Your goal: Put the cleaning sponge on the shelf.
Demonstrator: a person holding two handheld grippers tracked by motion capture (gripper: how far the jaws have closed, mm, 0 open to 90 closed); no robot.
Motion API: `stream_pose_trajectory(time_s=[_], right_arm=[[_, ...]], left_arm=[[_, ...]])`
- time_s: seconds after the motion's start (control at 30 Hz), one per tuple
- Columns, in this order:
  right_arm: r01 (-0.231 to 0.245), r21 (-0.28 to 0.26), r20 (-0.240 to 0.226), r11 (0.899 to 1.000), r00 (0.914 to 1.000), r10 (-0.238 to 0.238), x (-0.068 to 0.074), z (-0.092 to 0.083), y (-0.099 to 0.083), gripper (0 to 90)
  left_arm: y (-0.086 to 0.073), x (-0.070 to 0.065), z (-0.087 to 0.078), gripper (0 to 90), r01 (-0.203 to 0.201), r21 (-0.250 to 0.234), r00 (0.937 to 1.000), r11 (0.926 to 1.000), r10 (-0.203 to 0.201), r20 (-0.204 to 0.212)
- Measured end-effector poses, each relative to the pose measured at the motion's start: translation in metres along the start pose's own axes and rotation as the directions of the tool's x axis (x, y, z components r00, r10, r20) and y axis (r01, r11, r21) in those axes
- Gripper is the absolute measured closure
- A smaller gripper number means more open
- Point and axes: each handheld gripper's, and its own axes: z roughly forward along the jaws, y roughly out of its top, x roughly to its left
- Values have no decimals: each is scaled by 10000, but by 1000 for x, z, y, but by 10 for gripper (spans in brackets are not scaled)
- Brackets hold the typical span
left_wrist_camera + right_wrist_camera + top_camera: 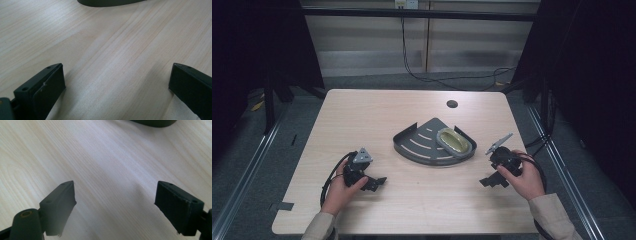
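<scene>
At lower left of the high view your left tool [376, 183] rests on the table [362, 110] with its jaws spread and nothing between them; its own view shows bare wood grain from one jaw to the other. At lower right your right tool [493, 181] sits the same way, jaws wide apart and empty, low over the wood. Both tools point inward, toward the middle of the frame.

Between them and a little farther up the frame lies the rack [424, 145], a dark quarter-round tray with slots in its floor and a low wall, flat on the table. Its curved front edge peeks in at the top of the left gripper view [110, 3] and at the top of the right gripper view [155, 122], so each tool is near it but apart from it. A dish [453, 141], oval with a grey rim and a yellowish inside, lies in the rack's right part, leaning on the wall there.

You look to be at the start: neither tool has reached for anything yet. The dish seems the likely target, and your right tool is the nearer one. The next move calls for lifting that tool, carrying it up and left over the rack wall, and bringing the spread jaws down astride the dish rim before you close. Mind the wall; the lean may let the dish slide as you pinch.
</scene>
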Motion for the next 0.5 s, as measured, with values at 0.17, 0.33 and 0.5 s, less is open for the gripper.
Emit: stream_pose_trajectory(time_s=[0.17, 0.33, 0.5], right_arm=[[-178, -247, 22, 9995, 9998, 178, 1, 4, -8, 171], [-302, -241, 167, 9993, 9994, 306, 1, 9, -15, 170], [-663, -740, 203, 9950, 9975, 680, 0, 4, -15, 213]], left_arm=[[0, 0, 0, 0, 8, 7, 10000, 10000, -8, -2], [0, 0, 0, 0, 7, 15, 10000, 10000, -7, -29], [0, 0, 0, 0, 7, -1, 10000, 10000, -7, 4]])
